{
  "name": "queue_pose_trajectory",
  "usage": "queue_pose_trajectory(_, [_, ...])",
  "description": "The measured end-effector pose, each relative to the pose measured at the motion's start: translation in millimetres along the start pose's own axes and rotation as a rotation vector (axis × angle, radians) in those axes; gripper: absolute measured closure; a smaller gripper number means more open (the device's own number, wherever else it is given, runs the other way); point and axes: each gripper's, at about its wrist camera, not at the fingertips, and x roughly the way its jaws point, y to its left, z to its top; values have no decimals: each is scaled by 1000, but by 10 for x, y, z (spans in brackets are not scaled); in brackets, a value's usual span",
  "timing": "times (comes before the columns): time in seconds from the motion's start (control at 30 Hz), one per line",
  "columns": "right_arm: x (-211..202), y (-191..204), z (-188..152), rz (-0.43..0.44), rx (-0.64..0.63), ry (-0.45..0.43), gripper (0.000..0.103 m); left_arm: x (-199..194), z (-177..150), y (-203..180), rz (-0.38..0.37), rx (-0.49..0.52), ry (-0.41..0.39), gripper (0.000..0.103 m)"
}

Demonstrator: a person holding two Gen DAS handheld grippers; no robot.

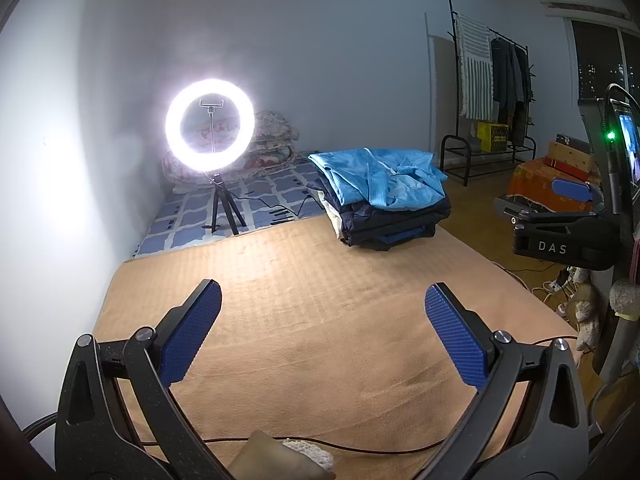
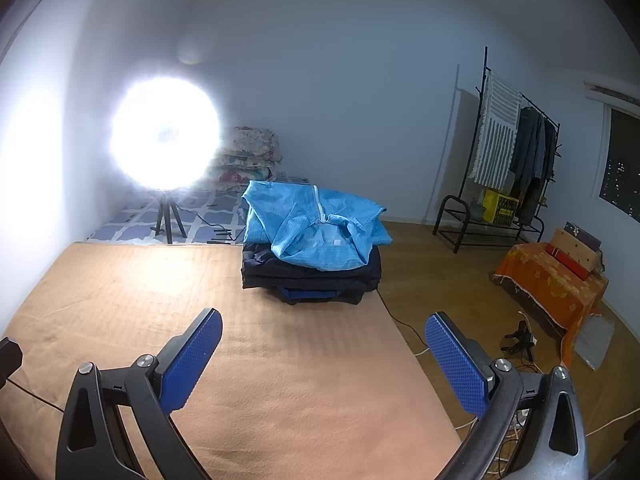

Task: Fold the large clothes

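Observation:
A folded light blue garment (image 1: 380, 178) (image 2: 316, 226) with a white zip tops a stack of dark folded clothes (image 1: 394, 222) (image 2: 312, 276) at the far right of the tan blanket (image 1: 320, 300) (image 2: 220, 340). My left gripper (image 1: 323, 296) is open above the bare blanket, well short of the stack, nothing between its blue pads. My right gripper (image 2: 323, 322) is open too, hovering over the blanket's right edge with the stack ahead. In the left wrist view the right gripper (image 1: 560, 216) shows at the right edge, side on.
A lit ring light (image 1: 210, 132) (image 2: 166, 134) on a tripod stands on a blue patterned mat (image 1: 240, 204) at the far left, folded quilts (image 1: 272, 140) behind it. A clothes rack (image 1: 492, 92) (image 2: 508, 160) and an orange-draped box (image 2: 556, 284) stand right. Cables (image 2: 412, 332) cross the wooden floor.

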Motion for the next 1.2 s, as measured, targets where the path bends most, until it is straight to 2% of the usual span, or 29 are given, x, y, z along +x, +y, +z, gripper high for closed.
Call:
queue_pose_trajectory(0.97, [3,23,-71,-1,-8,11,0,-15,0,-10,1,-2,-3,0])
queue_pose_trajectory(1.2, [12,14,-79,2,-4,12,0,-64,18,-29,25,2,-27,0])
